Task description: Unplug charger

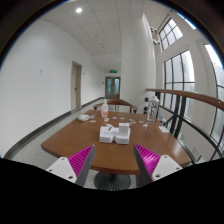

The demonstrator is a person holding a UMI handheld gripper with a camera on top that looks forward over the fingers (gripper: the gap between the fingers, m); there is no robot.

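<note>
A white power strip with a white charger plugged into it (114,133) lies on a brown wooden table (80,142), well beyond my fingers. My gripper (113,160) is held back from the table's near edge, with its two magenta-padded fingers (81,160) wide apart and nothing between them. The table's near edge and its dark pedestal foot show in the gap between the fingers.
A small bottle (104,110) and other small items stand at the table's far end. A curved wooden handrail (190,98) with a railing runs along the right by tall windows. A corridor with doors lies beyond the table. Grey floor surrounds the table.
</note>
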